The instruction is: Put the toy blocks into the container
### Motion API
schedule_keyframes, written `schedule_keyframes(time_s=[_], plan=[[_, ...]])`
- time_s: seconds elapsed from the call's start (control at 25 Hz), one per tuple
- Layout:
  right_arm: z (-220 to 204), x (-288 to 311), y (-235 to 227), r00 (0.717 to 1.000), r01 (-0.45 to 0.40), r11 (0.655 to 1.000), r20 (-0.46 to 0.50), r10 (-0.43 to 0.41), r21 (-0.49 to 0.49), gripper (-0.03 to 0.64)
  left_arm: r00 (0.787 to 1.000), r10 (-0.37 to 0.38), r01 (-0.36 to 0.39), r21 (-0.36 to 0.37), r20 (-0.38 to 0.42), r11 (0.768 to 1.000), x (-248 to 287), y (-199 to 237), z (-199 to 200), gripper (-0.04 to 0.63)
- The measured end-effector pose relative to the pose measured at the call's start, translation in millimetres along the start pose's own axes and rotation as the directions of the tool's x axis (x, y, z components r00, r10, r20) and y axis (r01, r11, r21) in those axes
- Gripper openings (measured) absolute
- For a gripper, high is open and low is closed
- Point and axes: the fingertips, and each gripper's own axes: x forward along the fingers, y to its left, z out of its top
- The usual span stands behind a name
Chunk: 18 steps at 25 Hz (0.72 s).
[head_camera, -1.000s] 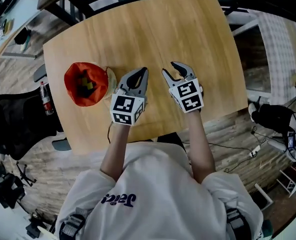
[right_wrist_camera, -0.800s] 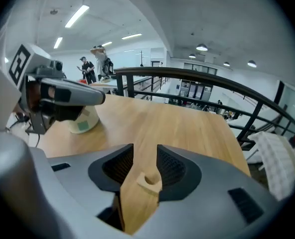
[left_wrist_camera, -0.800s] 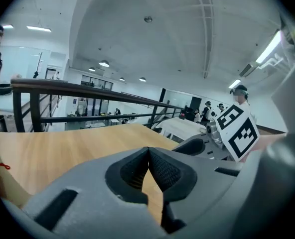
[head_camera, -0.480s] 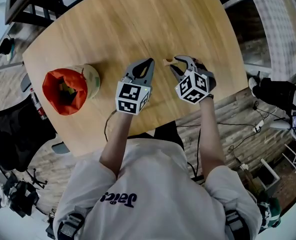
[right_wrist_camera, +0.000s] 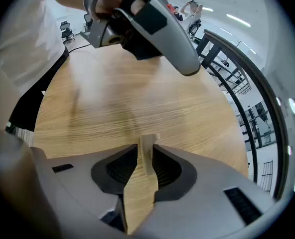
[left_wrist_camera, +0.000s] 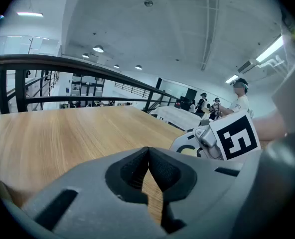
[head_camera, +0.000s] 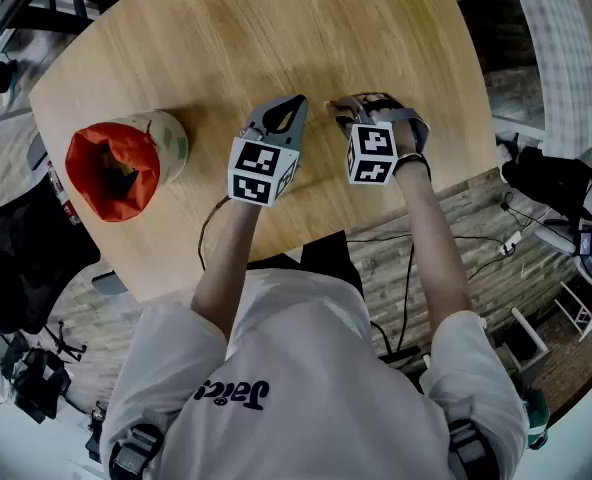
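On the light wooden tabletop (head_camera: 276, 28) the person holds the 2 grippers side by side near its front edge. The right gripper (head_camera: 348, 111) points steeply down at the wood. Its jaws have just been closing, and in the right gripper view they stand partly apart with 1 thin, pale wooden toy block (right_wrist_camera: 146, 156) upright between their tips, both pads against its faces. The block's foot is at the tabletop, though whether it rests there or is just lifted cannot be told.

The left gripper (head_camera: 294, 101) is just beside the right one and angled gently downward. In the left gripper view its 2 jaw tips meet with nothing between them, and only wood grain shows through the gap below the tips. The right gripper's marker cube (left_wrist_camera: 234, 138) shows close at that view's right.

The cream cylindrical container with an orange liner (head_camera: 171, 138) stands well apart to the left of both grippers, near the tabletop's left edge. Small dark and yellowish pieces lie inside it, too small to make out.
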Motion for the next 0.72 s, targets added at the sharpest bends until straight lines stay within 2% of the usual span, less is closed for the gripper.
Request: schedule_keyframes(time_s=[0.16, 0.48, 0.72], plan=[[-0.5, 3.9, -0.4, 1.000, 0.012, 1.000, -0.010, -0.012, -0.001, 0.068, 1.000, 0.011, -0.012, -0.012, -0.002, 1.000, -6.2, 0.5, -4.3, 0.014], [-0.3, -2.6, -0.7, 1.000, 0.025, 0.999, -0.003, -0.025, 0.039, 0.057, 0.999, 0.027, -0.027, -0.010, 0.021, 1.000, -22.9, -5.8, 3.8, 0.014], [16.9, -41.5, -1.2, 0.996, 0.080, 0.991, 0.042, -0.085, 0.105, 0.057, 0.997, 0.047, -0.046, -0.012, 0.059, 0.999, -45.6, -14.6, 17.7, 0.014]])
